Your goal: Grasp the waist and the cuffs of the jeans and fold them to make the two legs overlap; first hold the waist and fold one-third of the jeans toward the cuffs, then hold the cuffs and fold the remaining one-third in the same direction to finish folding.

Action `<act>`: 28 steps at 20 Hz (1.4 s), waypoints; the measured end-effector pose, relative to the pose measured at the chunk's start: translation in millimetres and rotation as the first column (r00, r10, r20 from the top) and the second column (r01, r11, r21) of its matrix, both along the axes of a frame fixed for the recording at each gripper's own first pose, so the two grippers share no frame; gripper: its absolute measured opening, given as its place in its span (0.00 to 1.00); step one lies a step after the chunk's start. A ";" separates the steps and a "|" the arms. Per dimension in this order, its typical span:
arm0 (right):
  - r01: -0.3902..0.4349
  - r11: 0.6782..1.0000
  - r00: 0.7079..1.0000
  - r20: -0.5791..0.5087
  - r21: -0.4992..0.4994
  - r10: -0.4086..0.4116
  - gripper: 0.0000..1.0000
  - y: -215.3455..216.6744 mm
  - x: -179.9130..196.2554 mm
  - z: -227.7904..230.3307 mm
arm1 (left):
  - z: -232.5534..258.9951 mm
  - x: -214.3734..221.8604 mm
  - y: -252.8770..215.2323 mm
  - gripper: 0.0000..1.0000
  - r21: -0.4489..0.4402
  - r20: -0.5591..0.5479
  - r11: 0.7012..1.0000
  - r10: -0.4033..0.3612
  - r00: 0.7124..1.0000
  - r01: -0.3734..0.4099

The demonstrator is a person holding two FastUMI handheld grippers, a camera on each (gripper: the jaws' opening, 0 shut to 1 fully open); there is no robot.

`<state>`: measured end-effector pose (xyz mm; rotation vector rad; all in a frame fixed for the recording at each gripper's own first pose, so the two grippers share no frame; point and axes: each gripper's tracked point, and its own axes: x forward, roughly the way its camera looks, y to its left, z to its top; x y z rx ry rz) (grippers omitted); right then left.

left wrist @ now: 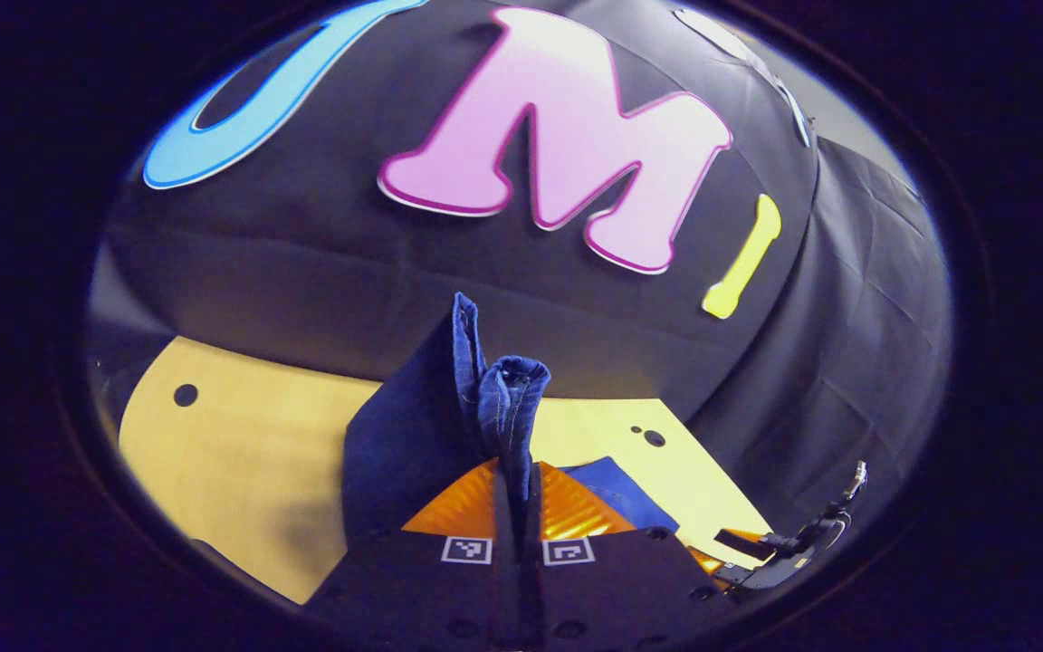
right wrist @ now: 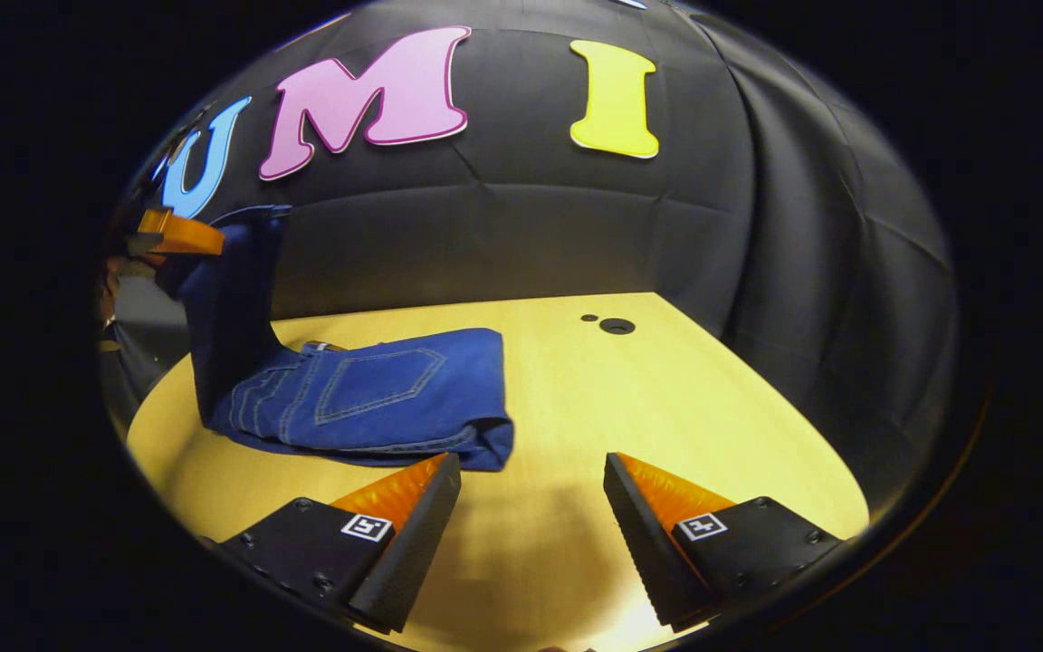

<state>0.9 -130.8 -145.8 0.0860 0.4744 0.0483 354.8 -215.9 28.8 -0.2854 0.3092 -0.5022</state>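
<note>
Now the jeans lie partly folded on the left part of the yellow table in the right gripper view, back pocket up, their folded edge just beside the right gripper's left finger. One end of the denim rises steeply from the table at the far left, up to the left gripper. Bare tabletop runs from the jeans across to the far right corner, where two small holes sit near the black cloth wall. The right gripper hovers over the near table edge with its jaws wide apart, gripping nothing. In the left gripper view, the left gripper has its jaws clamped together on a bunched hem of denim, which sticks up above the fingertips.
</note>
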 end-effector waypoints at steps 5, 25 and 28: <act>0.024 1.000 0.999 -0.022 0.008 -0.023 0.98 -31.4 -5.0 -5.0 | -47.2 4.0 -124.2 0.06 0.004 -0.080 0.991 -0.134 0.988 0.135; -0.006 0.998 0.984 0.178 0.057 -0.004 0.97 12.8 -121.5 186.7 | 11.9 -179.9 75.9 0.96 -0.006 0.219 0.992 0.121 0.968 -0.123; -0.021 0.998 0.969 0.248 0.066 0.004 0.97 27.1 -146.8 243.4 | 39.6 -234.9 157.8 0.96 0.006 0.289 0.963 0.256 0.922 -0.269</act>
